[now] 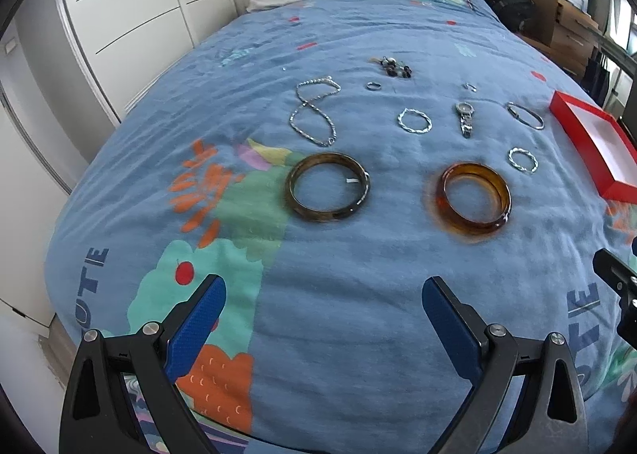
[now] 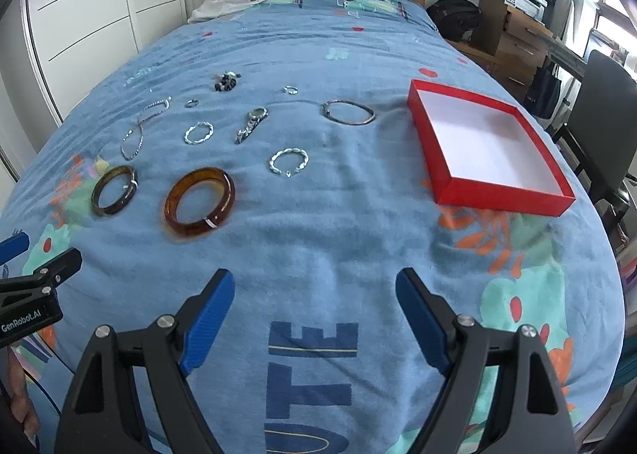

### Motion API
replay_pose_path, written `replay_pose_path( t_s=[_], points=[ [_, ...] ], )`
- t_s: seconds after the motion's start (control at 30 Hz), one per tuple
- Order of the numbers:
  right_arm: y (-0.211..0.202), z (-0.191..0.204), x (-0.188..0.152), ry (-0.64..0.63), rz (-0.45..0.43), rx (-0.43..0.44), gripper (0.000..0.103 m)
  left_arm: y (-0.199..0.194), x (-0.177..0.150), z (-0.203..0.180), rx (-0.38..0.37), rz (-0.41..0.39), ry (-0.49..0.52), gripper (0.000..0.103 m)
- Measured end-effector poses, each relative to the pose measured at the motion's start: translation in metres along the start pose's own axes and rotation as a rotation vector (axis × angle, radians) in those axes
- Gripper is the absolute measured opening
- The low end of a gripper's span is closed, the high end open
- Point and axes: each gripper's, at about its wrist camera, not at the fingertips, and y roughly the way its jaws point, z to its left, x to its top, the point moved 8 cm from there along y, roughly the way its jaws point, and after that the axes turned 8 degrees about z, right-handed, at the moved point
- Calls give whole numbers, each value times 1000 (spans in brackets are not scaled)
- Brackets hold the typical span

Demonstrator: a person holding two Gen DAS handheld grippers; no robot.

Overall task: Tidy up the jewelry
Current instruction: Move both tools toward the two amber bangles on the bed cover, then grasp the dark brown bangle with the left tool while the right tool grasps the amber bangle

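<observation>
Left gripper [image 1: 324, 296] hovering with jaws spread, empty, right gripper [image 2: 314, 290] likewise, amber bangle [image 2: 199, 201] lying near, red box [image 2: 438, 143] sitting right, far dark cluster [image 2: 227, 81] possibly earrings

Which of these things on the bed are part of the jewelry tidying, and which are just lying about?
Part of the job:
amber bangle
dark bangle
twisted silver bracelets
watch
chain necklace
red box

Just lying about:
white clothing
black backpack
chair
</observation>
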Motion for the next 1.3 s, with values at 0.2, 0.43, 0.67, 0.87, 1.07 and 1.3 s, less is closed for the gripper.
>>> replay_pose_path(
  t_s=[0.2, 0.43, 0.67, 0.87, 1.07, 1.3],
  points=[
    [-5, 1, 0, -1, -5, 0, 83, -1, 0, 2, 3, -18, 9, 98],
    [-8, -1, 8, 27, -29, 42, 83, 3, 1, 8, -42, 1, -23, 97],
    [0, -4, 26, 32, -39, 73, 83, 9, 16, 13, -42, -20, -12, 89],
    [16, 0, 34, 21, -28, 91, 83, 21, 30, 23, -51, -20, -44, 88],
    [31, 8, 30, 21, 2, 120, 83, 29, 31, 19, -62, -13, -32, 88],
    [39, 31, 29, -7, 12, 167, 83, 38, 37, 17, -97, -9, -10, 88]
  ],
)
